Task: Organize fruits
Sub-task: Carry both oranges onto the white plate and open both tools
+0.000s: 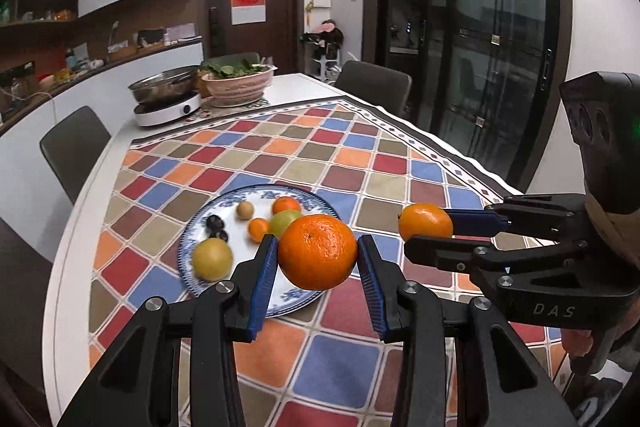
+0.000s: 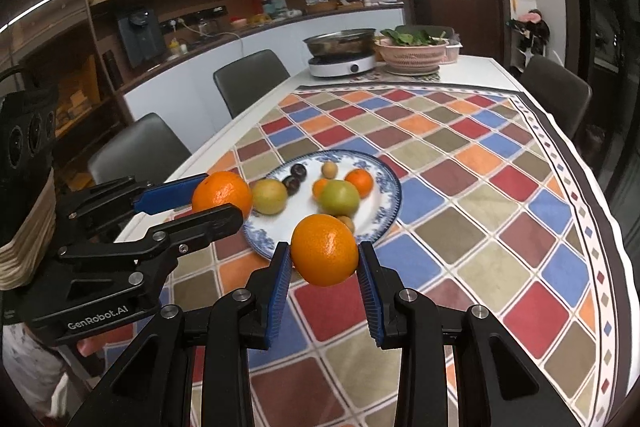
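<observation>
A blue-and-white plate [image 1: 192,251] lies on the chequered tablecloth and holds several fruits: small oranges, green-yellow fruits, dark plums. It also shows in the right wrist view [image 2: 384,203]. My left gripper [image 1: 318,255] is shut on an orange [image 1: 318,251] and holds it above the plate's near right rim. My right gripper [image 2: 324,257] is shut on a second orange [image 2: 325,250], held above the cloth just in front of the plate. Each gripper shows in the other's view with its orange: the right one [image 1: 426,229], the left one [image 2: 222,199].
At the table's far end stand an induction cooker with a steel pot [image 1: 168,99] and a pink basket of greens [image 1: 239,83]. Grey chairs [image 1: 74,147] stand around the table. The cloth's edge [image 2: 580,195] falls off to the right.
</observation>
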`<state>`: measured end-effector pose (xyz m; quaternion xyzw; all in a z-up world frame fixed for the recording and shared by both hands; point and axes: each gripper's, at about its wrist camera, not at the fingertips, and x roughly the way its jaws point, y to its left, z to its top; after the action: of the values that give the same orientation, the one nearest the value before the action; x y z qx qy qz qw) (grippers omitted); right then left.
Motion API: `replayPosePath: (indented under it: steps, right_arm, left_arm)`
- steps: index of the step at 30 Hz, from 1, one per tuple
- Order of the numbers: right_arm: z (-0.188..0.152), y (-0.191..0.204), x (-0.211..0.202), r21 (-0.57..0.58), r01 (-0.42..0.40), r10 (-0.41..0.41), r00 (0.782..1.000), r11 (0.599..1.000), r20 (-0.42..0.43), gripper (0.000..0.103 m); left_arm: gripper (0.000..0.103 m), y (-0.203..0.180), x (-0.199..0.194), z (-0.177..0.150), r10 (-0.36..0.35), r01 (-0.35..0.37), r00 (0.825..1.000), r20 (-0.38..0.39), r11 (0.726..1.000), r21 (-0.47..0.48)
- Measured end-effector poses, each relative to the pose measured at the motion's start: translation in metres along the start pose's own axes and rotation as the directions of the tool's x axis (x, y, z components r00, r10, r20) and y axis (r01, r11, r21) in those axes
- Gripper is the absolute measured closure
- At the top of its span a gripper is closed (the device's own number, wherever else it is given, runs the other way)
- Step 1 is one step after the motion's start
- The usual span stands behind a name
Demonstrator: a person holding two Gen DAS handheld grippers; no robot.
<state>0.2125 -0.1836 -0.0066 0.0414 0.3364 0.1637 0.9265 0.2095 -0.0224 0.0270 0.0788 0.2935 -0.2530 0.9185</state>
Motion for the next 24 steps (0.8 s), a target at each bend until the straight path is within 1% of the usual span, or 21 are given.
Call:
replayPosePath:
  steps: [6,11,17,24]
  right_arm:
    - [0.006,0.019,0.005,-0.03,-0.017,0.017,1.0,0.999,-0.003,0.069]
    - [0.015,0.034,0.013,-0.06,-0.022,0.022,1.0,0.998,-0.006,0.069]
    - [0.023,0.045,0.029,-0.079,-0.028,0.026,0.999,0.996,-0.022,0.069]
    - [0.024,0.043,0.061,-0.075,-0.027,0.022,0.997,0.997,-0.077,0.069]
  left_arm:
    - [0.063,0.019,-0.01,-0.005,0.023,-0.023,1.0,0.003,0.999,-0.027]
    - [0.063,0.034,-0.007,-0.008,0.034,-0.034,0.999,-0.008,0.999,-0.043]
    - [0.063,0.053,0.008,-0.011,0.017,-0.019,0.999,-0.032,0.998,-0.053]
    - [0.063,0.068,0.032,-0.013,-0.012,0.009,0.998,-0.063,0.999,-0.05]
